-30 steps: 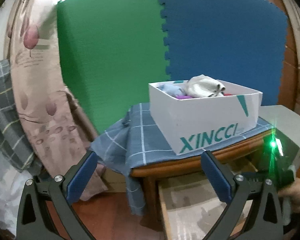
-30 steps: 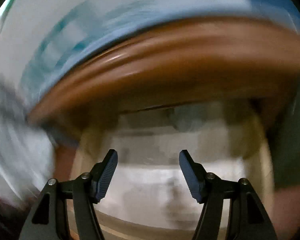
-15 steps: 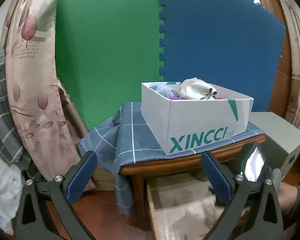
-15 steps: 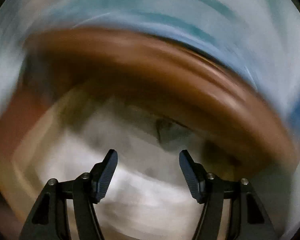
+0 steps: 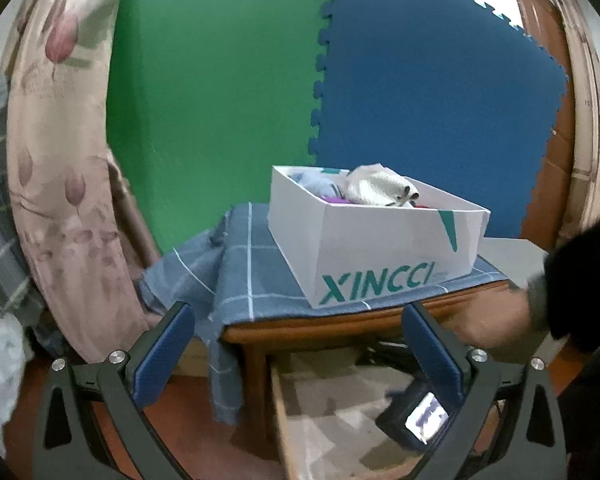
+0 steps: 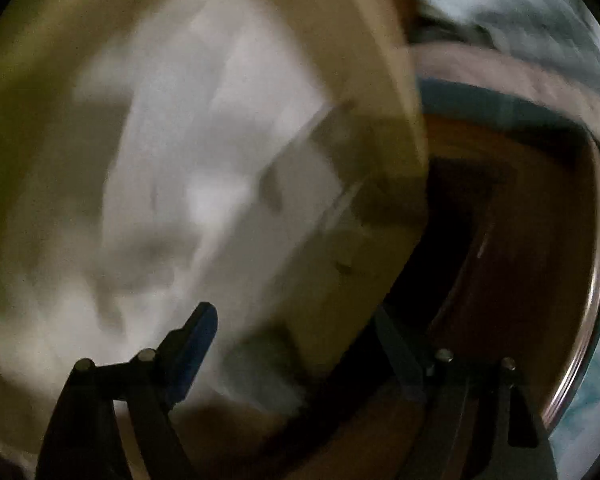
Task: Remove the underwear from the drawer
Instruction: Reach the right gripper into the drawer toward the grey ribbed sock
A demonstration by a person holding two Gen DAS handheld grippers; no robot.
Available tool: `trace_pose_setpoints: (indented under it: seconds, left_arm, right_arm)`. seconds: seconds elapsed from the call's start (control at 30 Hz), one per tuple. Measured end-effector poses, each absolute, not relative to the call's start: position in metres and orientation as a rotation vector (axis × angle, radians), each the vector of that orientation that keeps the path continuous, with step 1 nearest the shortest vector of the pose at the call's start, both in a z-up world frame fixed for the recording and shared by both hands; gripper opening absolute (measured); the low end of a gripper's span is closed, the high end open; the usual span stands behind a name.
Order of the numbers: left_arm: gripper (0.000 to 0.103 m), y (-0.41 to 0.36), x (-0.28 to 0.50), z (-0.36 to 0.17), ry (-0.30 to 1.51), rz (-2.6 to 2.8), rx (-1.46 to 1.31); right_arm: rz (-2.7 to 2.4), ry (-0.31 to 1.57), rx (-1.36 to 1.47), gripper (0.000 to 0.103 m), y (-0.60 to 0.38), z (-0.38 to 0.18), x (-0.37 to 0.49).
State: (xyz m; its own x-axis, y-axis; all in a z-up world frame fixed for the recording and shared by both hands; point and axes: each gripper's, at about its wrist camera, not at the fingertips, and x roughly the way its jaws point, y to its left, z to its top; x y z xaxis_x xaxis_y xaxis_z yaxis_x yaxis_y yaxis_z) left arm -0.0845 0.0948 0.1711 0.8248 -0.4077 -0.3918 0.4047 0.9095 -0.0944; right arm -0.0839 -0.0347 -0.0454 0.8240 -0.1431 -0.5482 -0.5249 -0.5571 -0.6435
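The wooden drawer [image 5: 278,412] stands pulled open under the small wooden table [image 5: 340,322]; its floor is lined with pale paper. My left gripper [image 5: 300,344] is open and empty, held back from the table's front left corner. My right gripper [image 6: 296,340] is open, tilted and low inside the drawer [image 6: 392,92], over its pale lining [image 6: 204,184]; that view is blurred. In the left wrist view its camera body [image 5: 414,420] and the hand [image 5: 496,332] reach into the drawer. No underwear is clearly visible in the drawer.
A white XINCCI box [image 5: 380,256] full of folded garments sits on a blue checked cloth [image 5: 240,268] on the table. Green and blue foam mats [image 5: 320,80] stand behind. A floral pillow [image 5: 60,200] leans at the left. A grey box [image 5: 512,252] stands at the right.
My right gripper has gone further into the open drawer and rolled over. My left gripper has drifted slightly, staying open.
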Motion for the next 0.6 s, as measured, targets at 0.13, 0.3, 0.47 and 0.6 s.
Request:
trace_pose_setpoints:
  seconds: [0.13,0.3,0.47,0.6]
  left_arm:
    - [0.102,0.089,-0.086,0.170,0.425,-0.458,-0.004]
    - [0.102,0.081,-0.096,0.168,0.424,-0.494,0.035]
    - [0.102,0.082,-0.104,0.172,0.414,-0.527,0.031]
    - [0.102,0.101,-0.106,0.182,0.391,-0.545,-0.063]
  right_arm:
    - [0.560,0.615,-2.622,0.084,-0.080,-0.102,-0.091]
    - [0.375,0.309,-3.045,0.084,-0.106,-0.180,-0.076]
    - [0.157,0.266,-3.022,0.084,-0.101,-0.253,-0.050]
    - [0.041,0.301,-3.124,0.084,-0.119,-0.294,-0.038]
